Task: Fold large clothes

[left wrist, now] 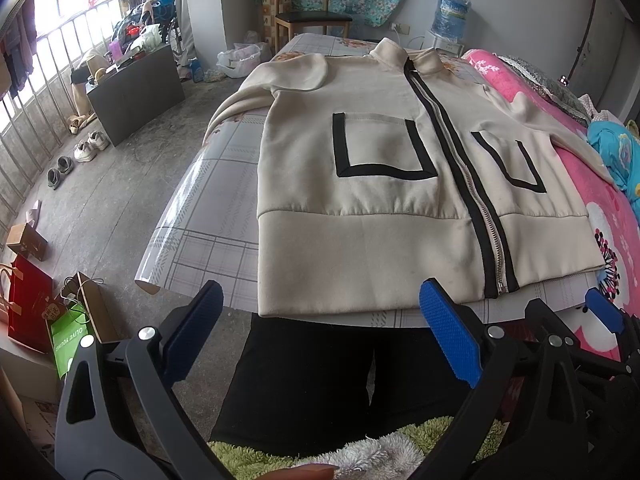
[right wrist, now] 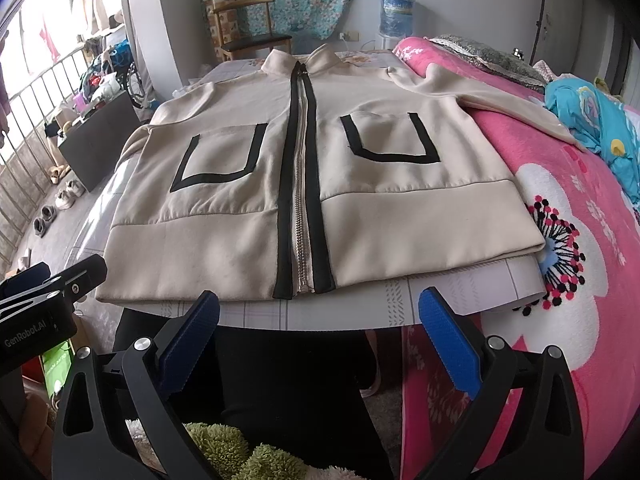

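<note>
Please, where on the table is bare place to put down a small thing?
Bare tablecloth shows left of the jacket, toward the floor side, and as a thin strip under its hem. The right edge is crowded by the pink blanket.

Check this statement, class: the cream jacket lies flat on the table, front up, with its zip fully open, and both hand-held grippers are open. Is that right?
One detail is wrong: the zip is closed, as the right wrist view shows. The cream jacket does lie front up on the table, and the left hand-held gripper and right hand-held gripper are open.
</note>
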The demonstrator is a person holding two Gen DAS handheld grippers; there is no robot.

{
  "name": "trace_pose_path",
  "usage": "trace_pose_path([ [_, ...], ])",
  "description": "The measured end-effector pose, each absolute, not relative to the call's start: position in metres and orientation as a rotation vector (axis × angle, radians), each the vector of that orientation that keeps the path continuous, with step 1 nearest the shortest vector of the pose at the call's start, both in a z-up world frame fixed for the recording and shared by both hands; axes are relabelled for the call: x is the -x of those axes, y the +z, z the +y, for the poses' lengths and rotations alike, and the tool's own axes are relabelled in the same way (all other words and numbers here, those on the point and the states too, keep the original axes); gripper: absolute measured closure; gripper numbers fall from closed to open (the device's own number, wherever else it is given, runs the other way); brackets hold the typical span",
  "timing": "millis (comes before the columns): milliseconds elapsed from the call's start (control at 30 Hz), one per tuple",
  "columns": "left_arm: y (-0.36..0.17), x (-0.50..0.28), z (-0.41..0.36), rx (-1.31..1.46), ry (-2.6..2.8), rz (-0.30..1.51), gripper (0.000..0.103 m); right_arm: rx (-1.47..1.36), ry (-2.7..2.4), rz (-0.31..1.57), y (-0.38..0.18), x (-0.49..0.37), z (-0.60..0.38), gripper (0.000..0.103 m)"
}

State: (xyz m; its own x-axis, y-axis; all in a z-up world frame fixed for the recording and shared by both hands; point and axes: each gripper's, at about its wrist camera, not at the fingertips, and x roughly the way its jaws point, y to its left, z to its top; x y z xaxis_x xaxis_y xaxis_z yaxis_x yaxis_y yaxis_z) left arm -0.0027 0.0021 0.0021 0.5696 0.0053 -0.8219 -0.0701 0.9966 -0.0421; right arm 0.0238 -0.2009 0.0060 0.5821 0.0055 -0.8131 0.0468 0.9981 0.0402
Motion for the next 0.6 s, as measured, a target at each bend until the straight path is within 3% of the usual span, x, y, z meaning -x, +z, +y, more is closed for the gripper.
trace_pose_path([
  [600, 0.0034, 0.0001, 0.0031, 0.072, 0.046, 0.964, 0.008, -0.059, -0.028, 0.944, 0.0066, -0.0232, -0.2019, 0.006],
])
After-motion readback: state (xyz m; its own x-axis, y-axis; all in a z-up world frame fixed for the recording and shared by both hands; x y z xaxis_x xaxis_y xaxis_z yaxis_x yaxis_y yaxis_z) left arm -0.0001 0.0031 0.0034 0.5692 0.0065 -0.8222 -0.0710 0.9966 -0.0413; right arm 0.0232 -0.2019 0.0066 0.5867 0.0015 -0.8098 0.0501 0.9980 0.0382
